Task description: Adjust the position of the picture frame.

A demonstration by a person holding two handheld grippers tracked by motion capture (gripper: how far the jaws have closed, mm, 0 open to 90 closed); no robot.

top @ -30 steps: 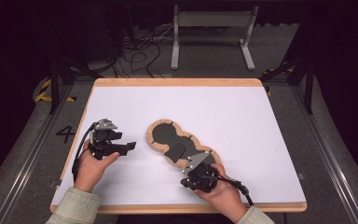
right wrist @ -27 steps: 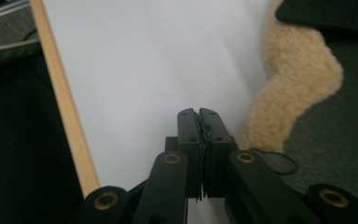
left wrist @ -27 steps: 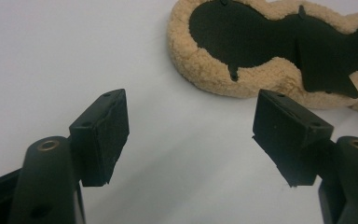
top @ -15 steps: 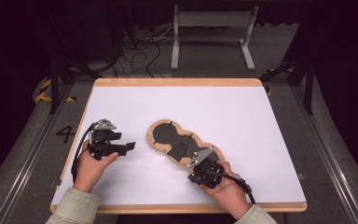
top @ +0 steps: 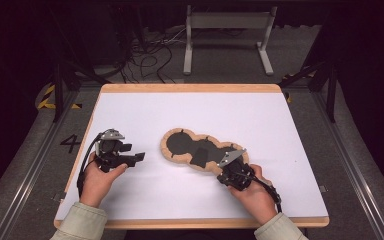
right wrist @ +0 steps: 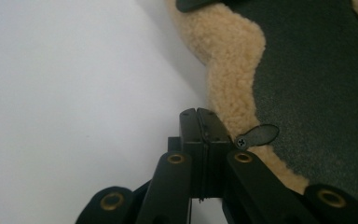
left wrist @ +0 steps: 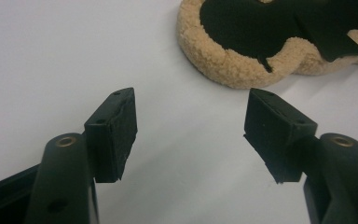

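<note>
Tan fleece-edged black fabric piece (top: pixel 200 152) lies flat mid-table, right of centre. Right gripper (top: pixel 231 176), jaws pressed together empty, sits at its near edge, likely to pinch it; left gripper (top: pixel 139 157) waits released.

white table (top: pixel 130 115), wood edge | grey floor (top: pixel 25 165) (cables (top: pixel 145 50)) | metal stand (top: pixel 227 30)

sleeves: pale khaki cuffs on both forearms
left gripper (top: pixel 139 157): black frame, grey three-cornered plate on top, black cable
right gripper (top: pixel 223 176): black, grey plate, black cable
jaws: black arms, brass-coloured rivets, flat black rubber pads (left wrist: pixel 116 122)
</note>
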